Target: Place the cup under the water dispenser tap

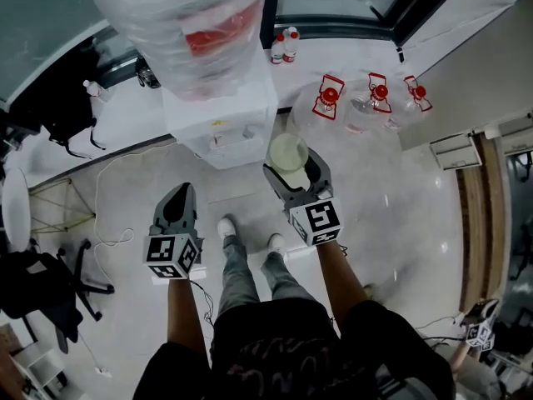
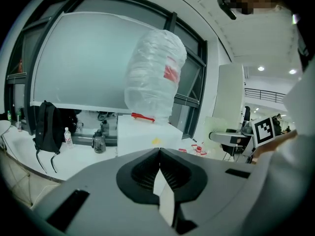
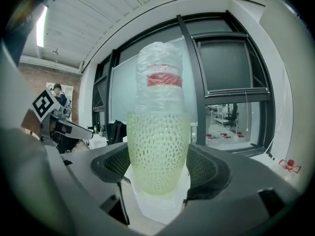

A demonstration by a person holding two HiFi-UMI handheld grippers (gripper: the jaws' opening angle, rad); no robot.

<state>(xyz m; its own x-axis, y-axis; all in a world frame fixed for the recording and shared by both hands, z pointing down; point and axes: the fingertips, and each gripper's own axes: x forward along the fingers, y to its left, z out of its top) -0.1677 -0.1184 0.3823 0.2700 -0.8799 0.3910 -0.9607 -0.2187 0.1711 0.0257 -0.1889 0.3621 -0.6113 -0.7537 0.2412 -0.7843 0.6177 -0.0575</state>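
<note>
Near the dispenser (image 1: 221, 122), right tool (image 3: 158, 167) clamps cup (image 3: 157, 149).

Between the right fingers (image 3: 206, 167), the pale green dimpled cup (image 3: 158, 151) hid the taps of the white water dispenser (image 1: 218, 111); its wrapped clear bottle (image 1: 179, 23) was cropped.

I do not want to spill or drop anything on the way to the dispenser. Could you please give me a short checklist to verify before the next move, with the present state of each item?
1. Cup held between the jaws of the right claw: ok.
2. Cup upright: ok.
3. Left claw shut, empty and off to the side: ok.
4. Water dispenser ahead of the cup, in line in the right gripper view: ok.
5. Space under the tap free: cannot tell, the tap area is too small to make out.
</note>
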